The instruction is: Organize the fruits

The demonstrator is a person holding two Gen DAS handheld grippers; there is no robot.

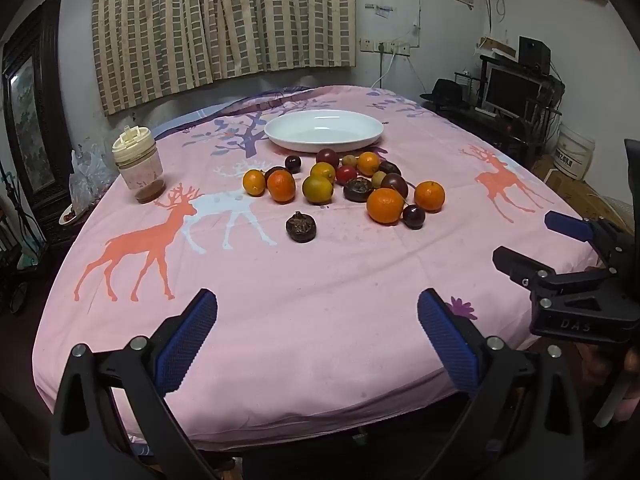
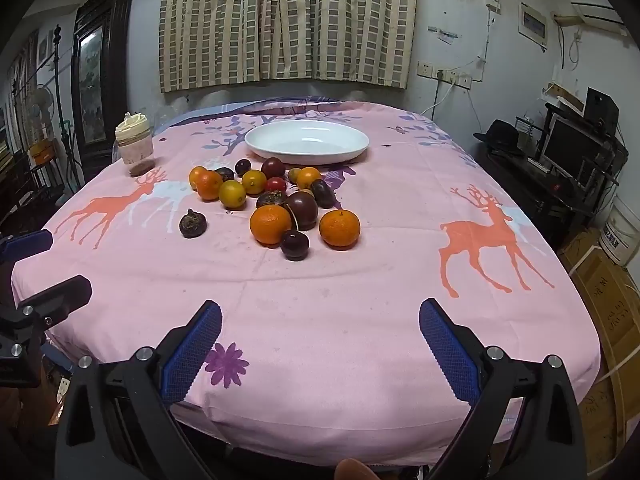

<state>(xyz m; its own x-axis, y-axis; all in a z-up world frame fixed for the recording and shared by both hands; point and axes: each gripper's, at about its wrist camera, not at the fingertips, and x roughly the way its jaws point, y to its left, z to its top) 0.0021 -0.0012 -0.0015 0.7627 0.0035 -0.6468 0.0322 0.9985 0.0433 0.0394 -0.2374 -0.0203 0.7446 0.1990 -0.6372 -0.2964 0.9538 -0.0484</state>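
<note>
Jar [image 1: 138, 168]: stands at the pink tablecloth's [image 1: 320, 280] far left edge.
Left gripper [image 1: 318, 334]: fingers spread wide, nothing between them, over the near edge.
Fruits [image 1: 344, 184]: oranges and dark plums heaped mid-table, just before the white plate [image 1: 324, 130].
Right gripper [image 2: 320, 336]: fingers spread wide, empty, over the near edge.

both wrist views look down across the table's near edge, sharing fruits [image 1: 344, 184] and plate [image 2: 306, 141].
</note>
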